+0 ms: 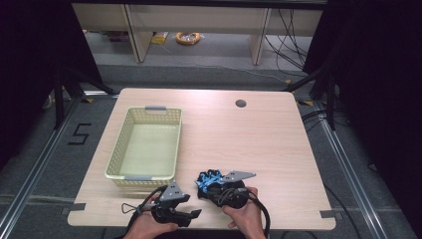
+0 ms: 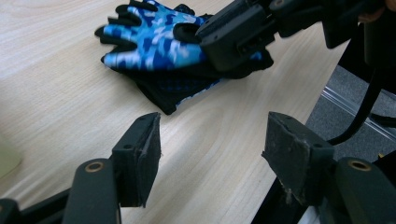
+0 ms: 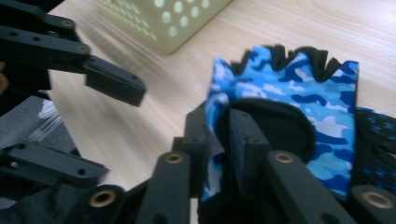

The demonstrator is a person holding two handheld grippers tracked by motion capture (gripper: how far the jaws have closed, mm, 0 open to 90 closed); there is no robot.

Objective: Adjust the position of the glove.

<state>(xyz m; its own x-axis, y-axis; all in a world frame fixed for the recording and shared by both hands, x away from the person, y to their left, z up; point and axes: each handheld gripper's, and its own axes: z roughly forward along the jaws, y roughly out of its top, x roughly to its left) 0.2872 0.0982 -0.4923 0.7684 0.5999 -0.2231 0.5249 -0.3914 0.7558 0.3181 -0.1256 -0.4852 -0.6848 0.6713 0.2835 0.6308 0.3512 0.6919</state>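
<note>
A blue camouflage fingerless glove (image 1: 208, 178) lies near the table's front edge, on top of a second, darker glove (image 2: 177, 88). In the right gripper view its black cuff and blue back (image 3: 299, 88) lie right in front of the jaws. My right gripper (image 3: 222, 126) has the cuff edge pinched between its narrow-set jaws. From the left gripper view, that right gripper (image 2: 233, 37) rests across the glove (image 2: 154, 42). My left gripper (image 2: 215, 126) stands open over bare wood just short of the gloves, with nothing between its pads. It sits at the front edge (image 1: 190, 205).
A pale green perforated basket (image 1: 119, 149) stands empty on the left half of the table, its corner (image 3: 163, 23) just beyond the gloves. A cable hole (image 1: 241, 103) sits at the back. The table edge drops off beside my left gripper.
</note>
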